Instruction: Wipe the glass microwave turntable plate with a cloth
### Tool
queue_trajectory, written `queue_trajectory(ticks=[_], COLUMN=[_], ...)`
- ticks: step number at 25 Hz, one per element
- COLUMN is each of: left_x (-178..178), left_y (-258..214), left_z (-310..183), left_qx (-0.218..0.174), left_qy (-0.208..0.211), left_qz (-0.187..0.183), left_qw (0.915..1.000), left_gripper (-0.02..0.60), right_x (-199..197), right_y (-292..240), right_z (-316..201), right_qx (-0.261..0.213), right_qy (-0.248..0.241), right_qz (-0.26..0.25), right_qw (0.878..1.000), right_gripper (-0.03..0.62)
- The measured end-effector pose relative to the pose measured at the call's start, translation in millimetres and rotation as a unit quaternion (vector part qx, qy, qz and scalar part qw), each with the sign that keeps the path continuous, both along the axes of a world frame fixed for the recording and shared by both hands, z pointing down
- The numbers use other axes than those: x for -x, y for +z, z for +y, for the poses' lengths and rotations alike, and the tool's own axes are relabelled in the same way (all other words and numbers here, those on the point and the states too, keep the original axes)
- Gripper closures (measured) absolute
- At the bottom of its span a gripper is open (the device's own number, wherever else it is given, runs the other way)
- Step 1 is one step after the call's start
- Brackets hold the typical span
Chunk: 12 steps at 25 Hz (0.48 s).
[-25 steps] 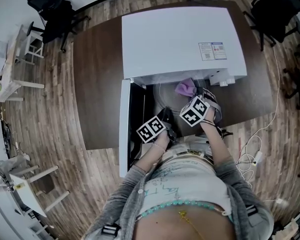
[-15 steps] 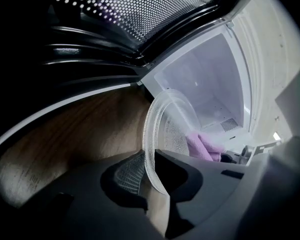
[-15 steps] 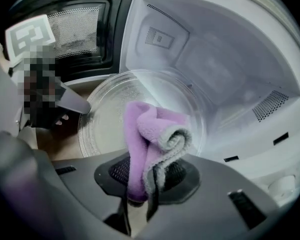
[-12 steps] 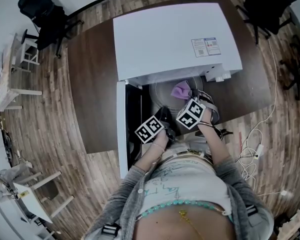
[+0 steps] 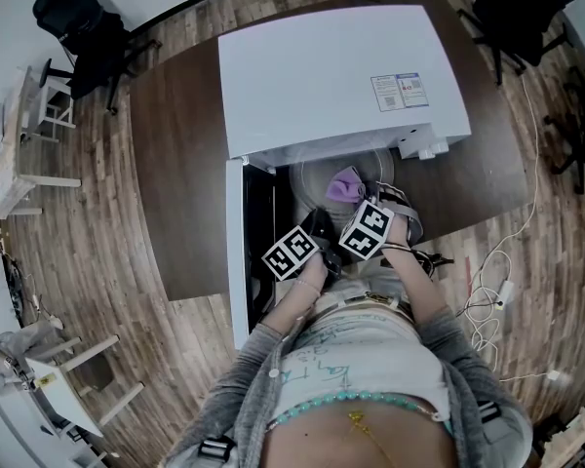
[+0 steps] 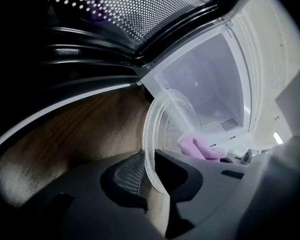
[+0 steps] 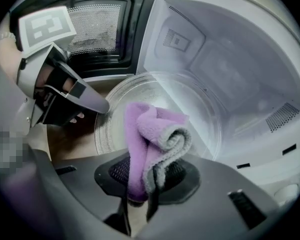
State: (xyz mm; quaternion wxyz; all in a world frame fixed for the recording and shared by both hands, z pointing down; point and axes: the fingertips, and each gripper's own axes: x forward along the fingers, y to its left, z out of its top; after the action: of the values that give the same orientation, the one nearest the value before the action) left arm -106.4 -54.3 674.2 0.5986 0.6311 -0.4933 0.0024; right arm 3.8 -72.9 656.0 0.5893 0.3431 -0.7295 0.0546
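Observation:
The clear glass turntable plate (image 5: 312,178) sticks out of the open microwave's (image 5: 341,71) mouth. My left gripper (image 5: 324,228) is shut on the plate's near rim (image 6: 151,159), which stands on edge between the jaws in the left gripper view. My right gripper (image 5: 353,199) is shut on a folded purple cloth (image 5: 345,183) with a grey edge. The cloth (image 7: 150,134) lies against the plate's face (image 7: 190,104), right of the left gripper (image 7: 97,106). In the left gripper view the cloth (image 6: 200,146) shows behind the plate.
The white microwave sits on a dark brown table (image 5: 180,164), its door (image 5: 237,252) swung open at the left. The white cavity (image 7: 225,69) lies behind the plate. Black chairs (image 5: 78,18) stand on the wooden floor, and cables (image 5: 487,291) trail at the right.
My right gripper has slid the purple cloth a little to the left and nearer to me across the plate. The left gripper still holds the rim in the same place.

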Motion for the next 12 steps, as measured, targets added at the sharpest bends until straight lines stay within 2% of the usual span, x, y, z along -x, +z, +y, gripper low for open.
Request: queue_trajectory(ticks=[12], left_x=[-1], left_y=[-1], left_z=[0], left_qx=[-0.003], left_qy=[-0.001], left_qz=[-0.005], left_qw=[1.0], left_gripper=[0.522], right_x=[28], right_y=[-3], right_z=[1], right_qx=[0.006], right_qy=[-0.063], right_qz=[-0.003], right_qw=[0.998], right_gripper=[0.488])
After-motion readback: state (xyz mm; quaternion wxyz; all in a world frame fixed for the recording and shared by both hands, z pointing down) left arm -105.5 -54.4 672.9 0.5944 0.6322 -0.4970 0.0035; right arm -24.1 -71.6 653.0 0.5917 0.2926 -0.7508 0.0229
